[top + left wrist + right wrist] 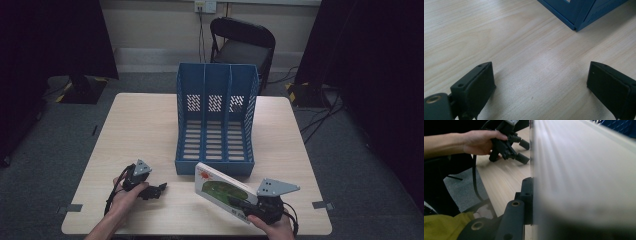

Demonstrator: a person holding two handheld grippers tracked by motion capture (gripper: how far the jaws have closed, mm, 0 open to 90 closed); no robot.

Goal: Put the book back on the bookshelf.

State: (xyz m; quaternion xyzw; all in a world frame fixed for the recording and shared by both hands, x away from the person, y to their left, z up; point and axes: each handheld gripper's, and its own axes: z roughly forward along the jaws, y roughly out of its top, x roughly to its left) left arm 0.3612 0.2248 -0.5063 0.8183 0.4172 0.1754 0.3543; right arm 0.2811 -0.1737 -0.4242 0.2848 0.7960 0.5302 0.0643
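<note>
A blue three-slot file rack (214, 167) stands open-fronted in the middle of the pale wooden table (145, 130). My right gripper (241, 204) is shut on the lower edge of a flat white box (220, 187) with a green and red picture, held tilted just in front of the rack's right corner. In the right gripper view the box's face (584, 175) is pressed against one black finger (527, 195); the other finger is hidden behind it. My left gripper (161, 189) rests low over the table at front left, open, bare wood between its jaws (539, 82). The rack's corner (574, 12) lies ahead of it.
A dark folding chair (242, 42) stands behind the table, with black curtains on both sides and cables on the floor at right. Grey tape marks sit at the table's front corners (70, 208). The other hand and left gripper (520, 151) lie beyond the box.
</note>
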